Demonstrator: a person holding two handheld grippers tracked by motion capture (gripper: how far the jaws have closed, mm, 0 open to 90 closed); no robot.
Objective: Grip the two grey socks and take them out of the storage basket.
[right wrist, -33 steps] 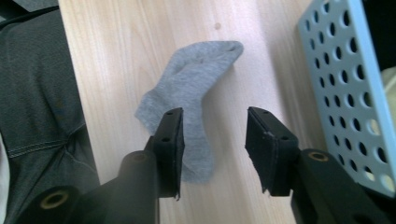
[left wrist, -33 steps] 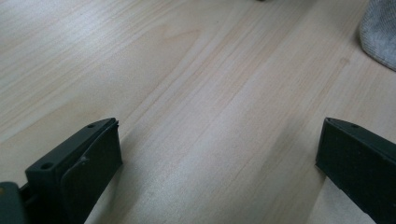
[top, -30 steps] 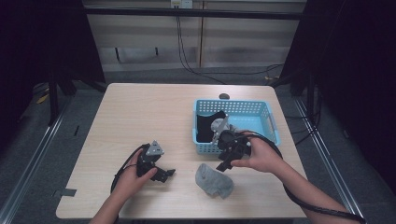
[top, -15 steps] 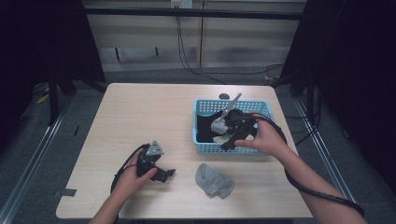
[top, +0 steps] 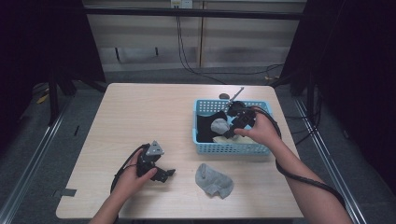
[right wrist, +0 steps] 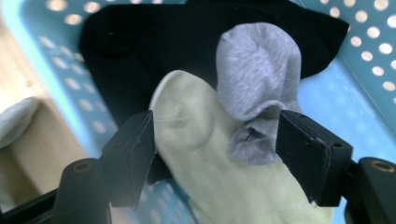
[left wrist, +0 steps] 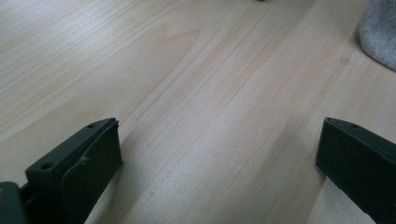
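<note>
My right gripper (top: 230,131) (right wrist: 215,149) hangs low over the blue basket (top: 233,148) (right wrist: 336,93). Its jaws have just been opening and now stand open. Between them lie a crumpled grey sock (top: 219,125) (right wrist: 257,79) and a pale yellow sock (right wrist: 205,163), both resting on a black cloth (top: 204,126) (right wrist: 163,42) in the basket. The grey sock's edge brushes one jaw, unpinched. My left gripper (top: 163,174) (left wrist: 219,163) rests open on the table at the front left, with bare wood between its jaws. A second grey sock (top: 214,180) (left wrist: 380,28) lies on the table to its right.
The basket stands at the right of the wooden table (top: 140,116). A small dark thing (top: 224,96) sits behind the basket near the far edge. Cables trail from both grippers toward the front edge.
My right gripper carried a grey sock from the basket's front rim back over the basket and opened; the sock now lies inside. The left gripper has kept still.
</note>
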